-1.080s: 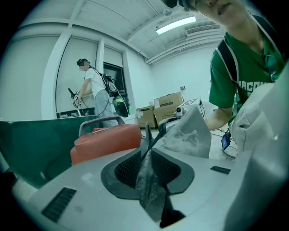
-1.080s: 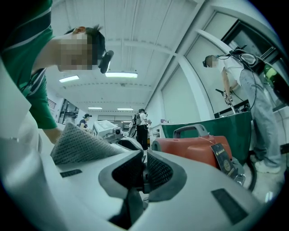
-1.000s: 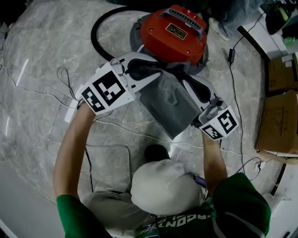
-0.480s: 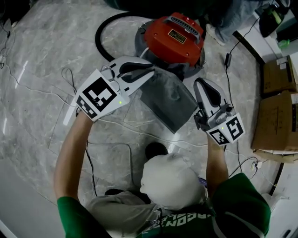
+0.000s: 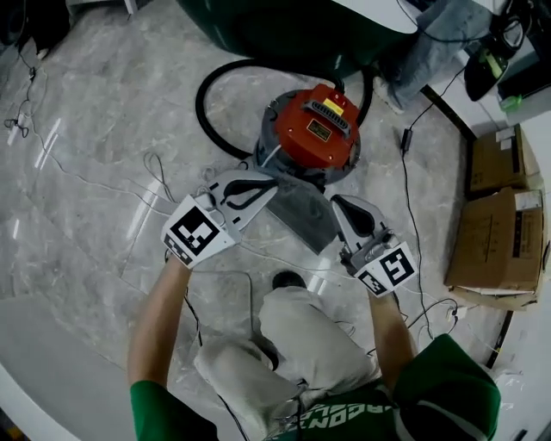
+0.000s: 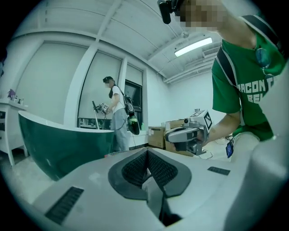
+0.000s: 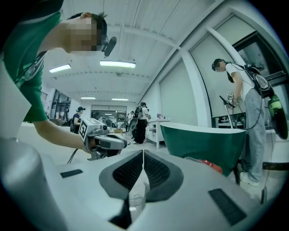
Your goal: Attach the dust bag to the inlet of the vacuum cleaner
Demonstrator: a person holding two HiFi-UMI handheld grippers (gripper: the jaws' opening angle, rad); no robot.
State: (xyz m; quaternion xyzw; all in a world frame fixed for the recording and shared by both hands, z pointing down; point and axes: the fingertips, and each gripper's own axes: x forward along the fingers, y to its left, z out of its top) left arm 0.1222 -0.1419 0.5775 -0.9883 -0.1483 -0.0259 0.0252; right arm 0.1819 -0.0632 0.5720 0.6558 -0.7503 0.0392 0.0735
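Grey marble floor (image 5: 77, 198) fills the head view, with thin cables (image 5: 155, 165) trailing at left and a black hose (image 5: 203, 108) looping behind the vacuum cleaner (image 5: 312, 131), which stands upright with its red lid on. In front of it the left tongs (image 5: 272, 184) sit at the upper left corner of the grey dust bag (image 5: 306, 217). The bag is off the vacuum, just in front of the drum, spanning between the two tools. At its right edge are the right tongs (image 5: 337, 203). Cardboard boxes (image 5: 495, 237) sit far right and a green bathtub (image 5: 275, 26) at the top edge

The head view doesn't show the pads, the gripper views do. In the left gripper view the tongs have just closed, pads pressed together on a grey strip of bag fabric in the slit. In the right gripper view the tongs have also just been closing, pads together at the tips, a pale strip of the bag caught lower down

The gripper views miss the floor, the hose and the body of the bag. They give the room instead: each shows the other tool held level, the bathtub side on, tall windows, ceiling lights and a second person (image 6: 118, 113) standing past the tub. Only the right gripper view catches a red sliver of the vacuum lid over its own casing, and more people far back
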